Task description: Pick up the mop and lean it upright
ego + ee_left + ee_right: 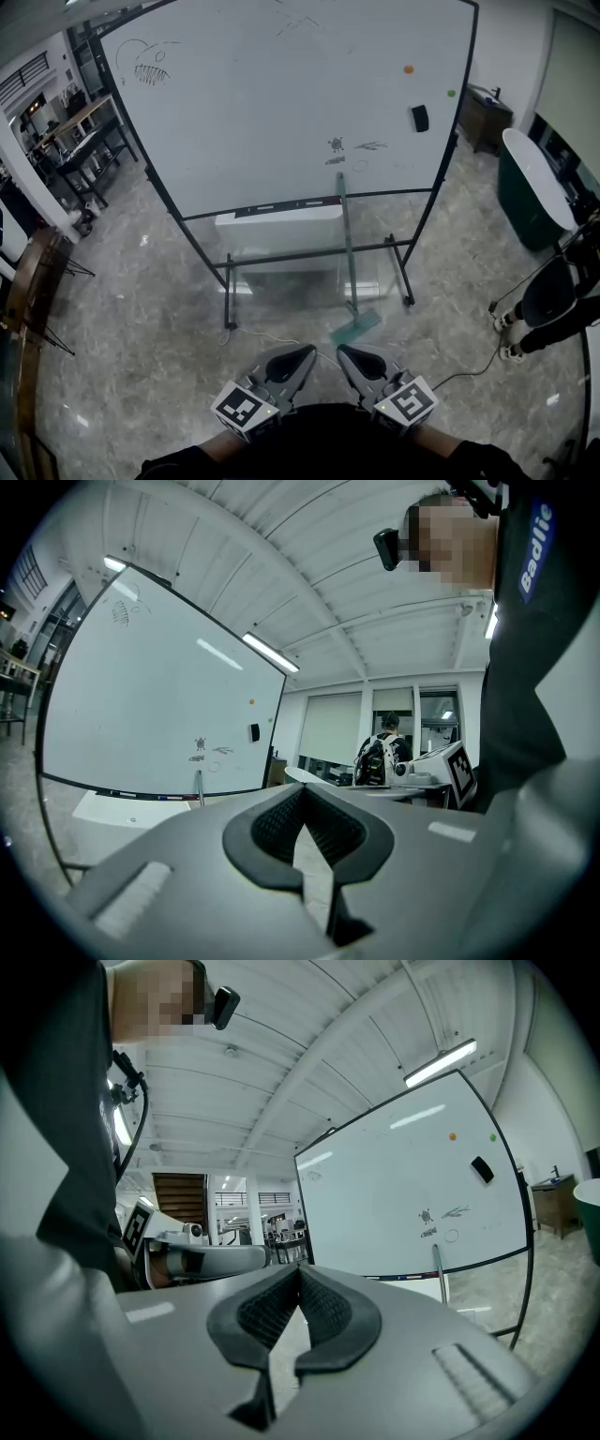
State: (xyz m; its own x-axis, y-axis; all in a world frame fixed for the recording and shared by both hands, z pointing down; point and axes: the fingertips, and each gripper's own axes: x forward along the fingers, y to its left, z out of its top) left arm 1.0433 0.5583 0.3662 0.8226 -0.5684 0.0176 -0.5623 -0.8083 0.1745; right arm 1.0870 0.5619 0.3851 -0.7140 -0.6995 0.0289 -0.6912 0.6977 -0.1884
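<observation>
The mop [348, 251] already leans upright against the whiteboard [281, 103], head on the floor [150, 309] below it; left claw [306, 353] and right claw [343, 352], both closed on nothing, hang back from the whiteboard, seemingly done

This looks like a big open lab or studio hall: a freestanding whiteboard [291, 103] on a black frame stands on a polished stone floor [141, 309], cluttered worktops [80, 131] line the left side, and strip lights [270, 652] run under a ribbed white ceiling [309, 564].
</observation>
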